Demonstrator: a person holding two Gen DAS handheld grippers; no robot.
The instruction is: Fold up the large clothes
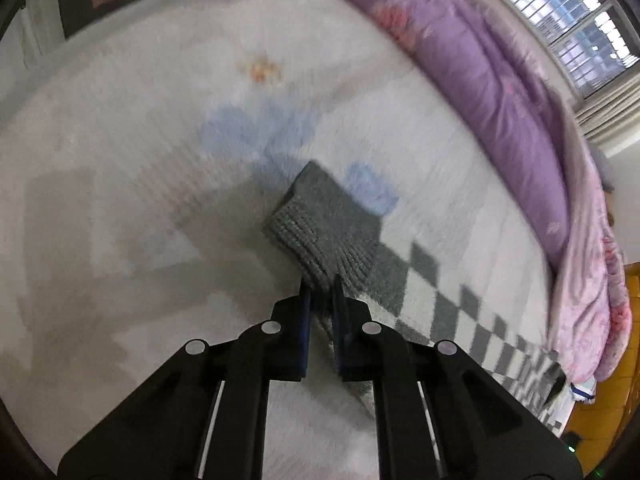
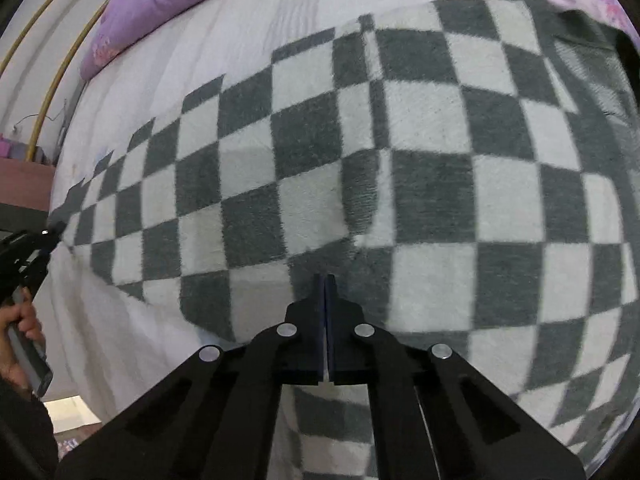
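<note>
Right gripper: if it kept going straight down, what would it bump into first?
The checkered sweater right at the right gripper. It seems to be touching the fabric already, though depth is hard to judge.

I'm seeing a white quilted bed sheet [image 1: 120,152] lying beneath a bunched purple floral duvet [image 1: 500,92]; daylight is coming through a barred window [image 1: 580,28].

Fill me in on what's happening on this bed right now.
A person with a claw in each hand is folding a grey-and-white checkered sweater spread on a white bed sheet. The left claw is shut on the sweater's grey ribbed cuff. The right claw is shut, its tips down at the checkered body; whether it pinches fabric is unclear. A purple quilt lies bunched along the far side.
</note>
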